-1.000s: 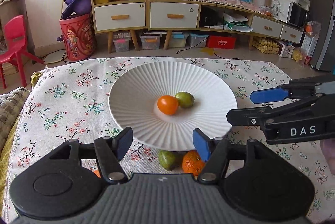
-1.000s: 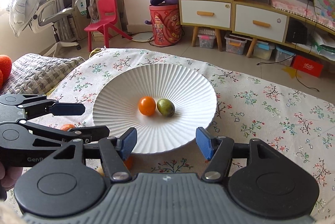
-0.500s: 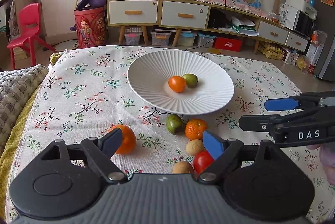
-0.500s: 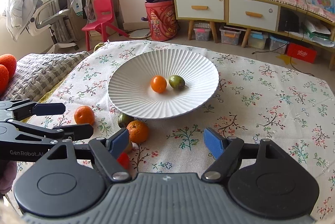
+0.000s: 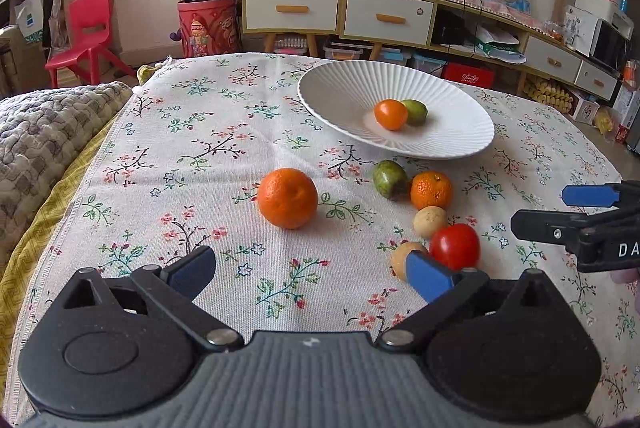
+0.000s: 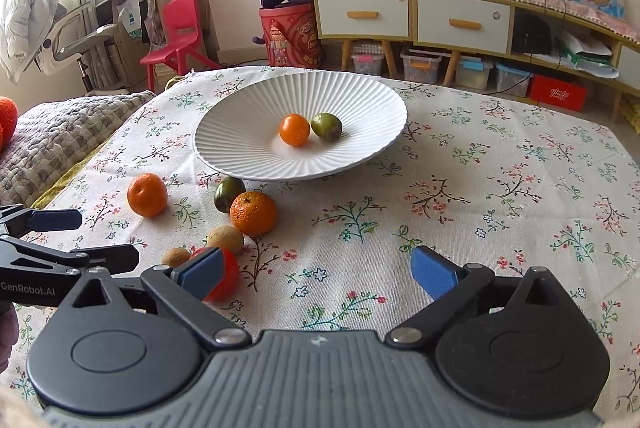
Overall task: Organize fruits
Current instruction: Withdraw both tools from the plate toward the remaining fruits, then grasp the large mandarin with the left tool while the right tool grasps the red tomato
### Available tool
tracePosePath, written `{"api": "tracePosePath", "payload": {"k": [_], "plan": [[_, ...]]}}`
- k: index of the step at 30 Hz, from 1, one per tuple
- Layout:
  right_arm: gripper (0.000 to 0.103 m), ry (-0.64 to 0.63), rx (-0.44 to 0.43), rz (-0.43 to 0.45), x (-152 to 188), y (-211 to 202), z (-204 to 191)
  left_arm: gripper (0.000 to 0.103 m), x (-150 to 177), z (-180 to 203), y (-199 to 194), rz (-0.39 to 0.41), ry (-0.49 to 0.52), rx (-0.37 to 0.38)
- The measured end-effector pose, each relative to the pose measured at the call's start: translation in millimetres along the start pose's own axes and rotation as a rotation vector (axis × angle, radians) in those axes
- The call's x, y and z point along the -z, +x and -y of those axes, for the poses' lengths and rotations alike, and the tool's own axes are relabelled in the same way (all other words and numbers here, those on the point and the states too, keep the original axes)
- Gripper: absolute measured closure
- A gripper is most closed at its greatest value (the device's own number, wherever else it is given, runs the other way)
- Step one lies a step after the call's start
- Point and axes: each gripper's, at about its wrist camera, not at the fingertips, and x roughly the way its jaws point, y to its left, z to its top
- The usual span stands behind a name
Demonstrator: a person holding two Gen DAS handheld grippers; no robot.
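right wrist view, white plate [image 6: 240,148], small orange [image 6: 294,129], green fruit [image 6: 326,126] inside

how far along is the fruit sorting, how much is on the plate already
Early. Two fruits lie on the plate: a small orange one and a green one. Left gripper and right gripper are open, holding nothing. Six wait on the cloth, among them a tomato and a mandarin.

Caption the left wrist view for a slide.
Open left gripper faces a lone mandarin; five fruits cluster beside the plate.
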Motion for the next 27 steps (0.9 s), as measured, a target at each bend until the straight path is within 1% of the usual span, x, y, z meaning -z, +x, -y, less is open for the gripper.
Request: {"api": "tracePosePath", "payload": {"k": [3,8,13,18,21,22,23,27], "plan": [[0.003,-0.011,0.008,-0.004,5.4,2.8,-4.6,0.011,5.5,-3.3,5.3,-0.007,0.010,-0.033],[0.003,-0.042,-0.010,-0.011,14.1,8.4,-13.3,0.011,11.4,-9.6,15.4,0.010,0.010,-0.070],[0.004,-0.076,-0.025,-0.008,20.3,13.4,-23.0,0.011,12.1,-11.1,25.9,0.041,0.025,-0.078],[0.009,-0.133,-0.028,-0.002,24.6,19.8,-35.4,0.014,5.1,-11.9,35.3,0.063,0.018,-0.048],[0.015,-0.156,-0.035,0.009,24.5,20.7,-40.1,0.022,1.7,-10.2,37.8,0.070,0.029,-0.034],[0.017,-0.156,-0.038,0.010,23.6,21.2,-41.5,0.029,1.1,-9.5,38.3,0.075,0.033,-0.029],[0.017,-0.155,-0.040,0.010,22.9,21.1,-42.0,0.033,0.1,-8.9,39.1,0.078,0.036,-0.027],[0.023,-0.147,-0.041,0.010,19.4,23.8,-42.7,0.039,-3.4,-8.8,43.0,0.083,0.029,-0.025]]}}
